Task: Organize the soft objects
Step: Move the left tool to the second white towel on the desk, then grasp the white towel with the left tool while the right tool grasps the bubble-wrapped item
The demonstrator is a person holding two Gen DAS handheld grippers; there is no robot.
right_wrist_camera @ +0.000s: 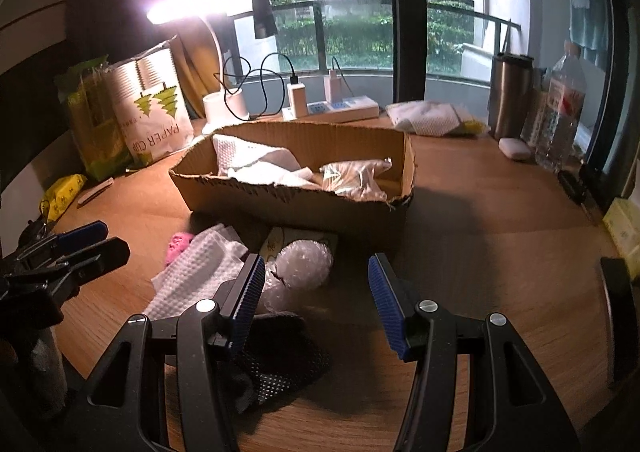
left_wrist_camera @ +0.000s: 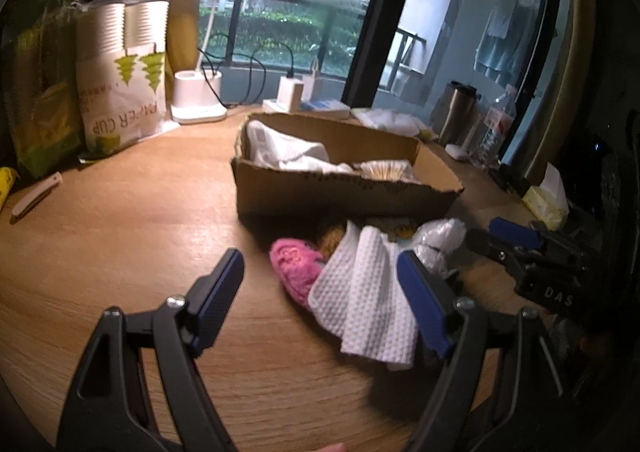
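Observation:
A cardboard box (left_wrist_camera: 340,194) (right_wrist_camera: 296,208) stands mid-table and holds a white cloth (left_wrist_camera: 280,150) (right_wrist_camera: 256,160) and a clear plastic bag (right_wrist_camera: 354,178). In front of it lies a pile: a white waffle cloth (left_wrist_camera: 360,300) (right_wrist_camera: 196,272), a pink knitted piece (left_wrist_camera: 294,268) (right_wrist_camera: 178,246), a bubble-wrap wad (left_wrist_camera: 438,240) (right_wrist_camera: 302,264) and a black dotted glove (right_wrist_camera: 280,360). My left gripper (left_wrist_camera: 320,292) is open and empty, just before the pink piece and waffle cloth. My right gripper (right_wrist_camera: 316,292) is open and empty above the bubble wrap and glove.
A paper-cup bag (left_wrist_camera: 124,76) (right_wrist_camera: 154,112), green packs (left_wrist_camera: 40,92), a lamp base (left_wrist_camera: 198,100) and a power strip (right_wrist_camera: 332,110) line the back. A steel mug (right_wrist_camera: 510,100), a water bottle (right_wrist_camera: 560,112) and another white cloth (right_wrist_camera: 430,116) stand at the right.

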